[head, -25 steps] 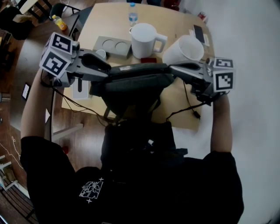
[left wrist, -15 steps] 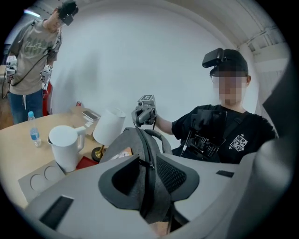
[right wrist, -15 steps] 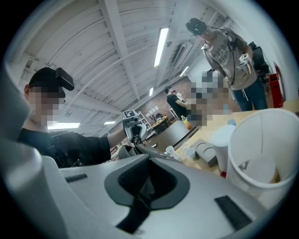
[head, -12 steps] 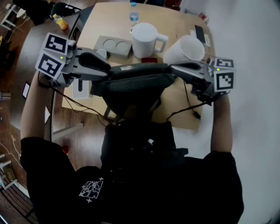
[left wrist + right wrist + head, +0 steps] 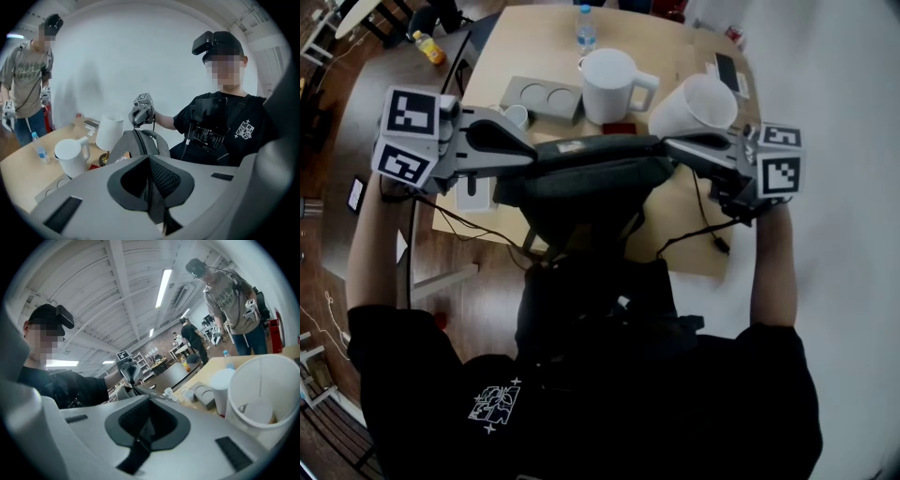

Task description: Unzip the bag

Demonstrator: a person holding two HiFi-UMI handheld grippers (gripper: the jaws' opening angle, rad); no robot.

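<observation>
Wooden table (image 5: 534, 56) over wood floor lies beyond both our grippers. Between them we hold one grey bag (image 5: 581, 178), with left gripper (image 5: 534, 155) and right gripper (image 5: 667, 145) each clamped on its top. Beyond them stand a white jug (image 5: 607, 84), a second jug (image 5: 694, 105), one water bottle (image 5: 585, 33) and one grey tray (image 5: 542, 98).

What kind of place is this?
Probably a big workshop or lab hall, not a home: bare roof beams carry long strip lights, other people stand among desks far behind, and the wooden table is plain.
</observation>
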